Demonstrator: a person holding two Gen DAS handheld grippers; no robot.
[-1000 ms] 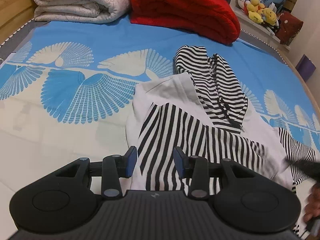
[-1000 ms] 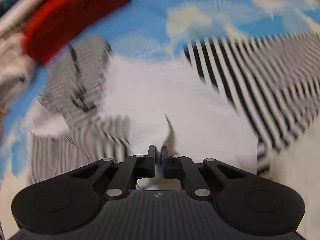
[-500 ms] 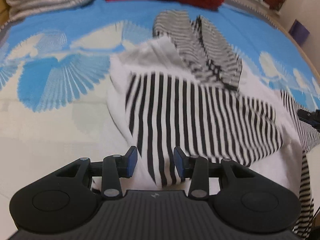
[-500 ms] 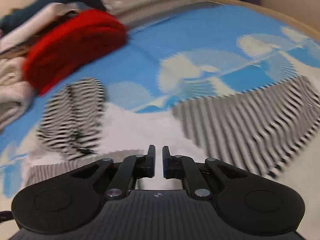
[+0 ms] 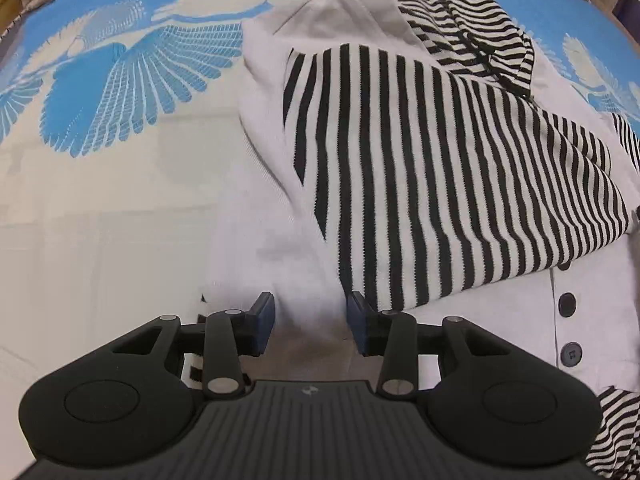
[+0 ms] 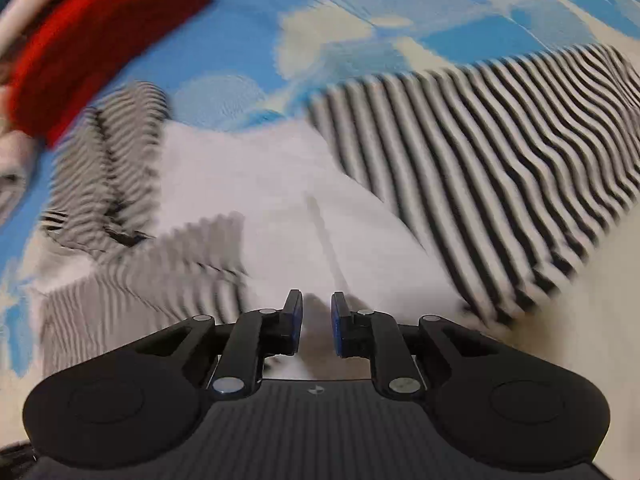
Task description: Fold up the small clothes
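Observation:
A small white jacket [image 5: 280, 208] with black-and-white striped sleeves and hood lies on the bed. One striped sleeve [image 5: 420, 168] is folded across its white body. The striped hood [image 5: 460, 12] lies at the far end. My left gripper [image 5: 311, 322] is open, low over the jacket's white near edge, with cloth between the jaws. My right gripper [image 6: 316, 322] is open a little above the white body [image 6: 260, 184], holding nothing. The other striped sleeve [image 6: 500, 168] stretches out to the right in the blurred right wrist view.
The bed sheet [image 5: 100, 92] is blue and cream with a fan pattern. A folded red blanket [image 6: 92, 40] lies at the bed's far end. Two dark buttons [image 5: 567, 304] show on the jacket's front at the right.
My left gripper has moved forward and down onto the jacket's near edge. My right gripper has let go of the white cloth and opened a little.

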